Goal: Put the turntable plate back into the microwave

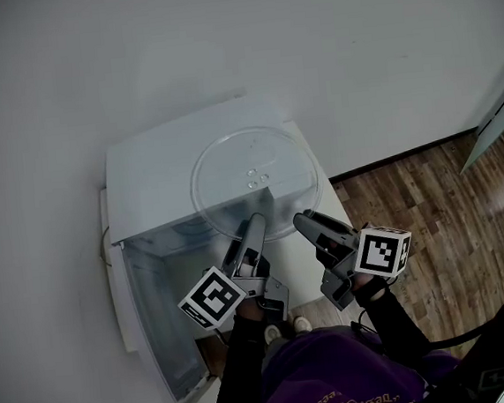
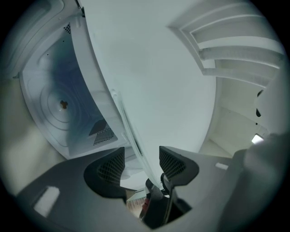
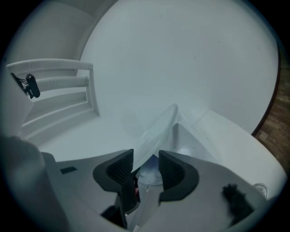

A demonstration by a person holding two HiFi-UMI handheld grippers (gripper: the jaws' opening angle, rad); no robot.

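Note:
The clear glass turntable plate [image 1: 255, 183] lies flat on top of the white microwave [image 1: 155, 166], its near rim overhanging the front edge. The microwave door [image 1: 118, 280] stands open at the left, and the cavity floor with its centre hub [image 2: 63, 105] shows in the left gripper view. My left gripper [image 1: 252, 224] is at the plate's near rim; the plate's edge [image 2: 124, 120] runs between its jaws with a gap on each side [image 2: 141, 164]. My right gripper [image 1: 307, 224] is at the rim a little to the right, and the plate [image 3: 158, 127] passes between its spread jaws [image 3: 146, 170].
A white wall rises behind the microwave. Wooden floor [image 1: 429, 197] lies to the right. White slatted framing [image 3: 59, 90] shows at the side in both gripper views. The person's sleeves and purple top [image 1: 331, 375] fill the bottom of the head view.

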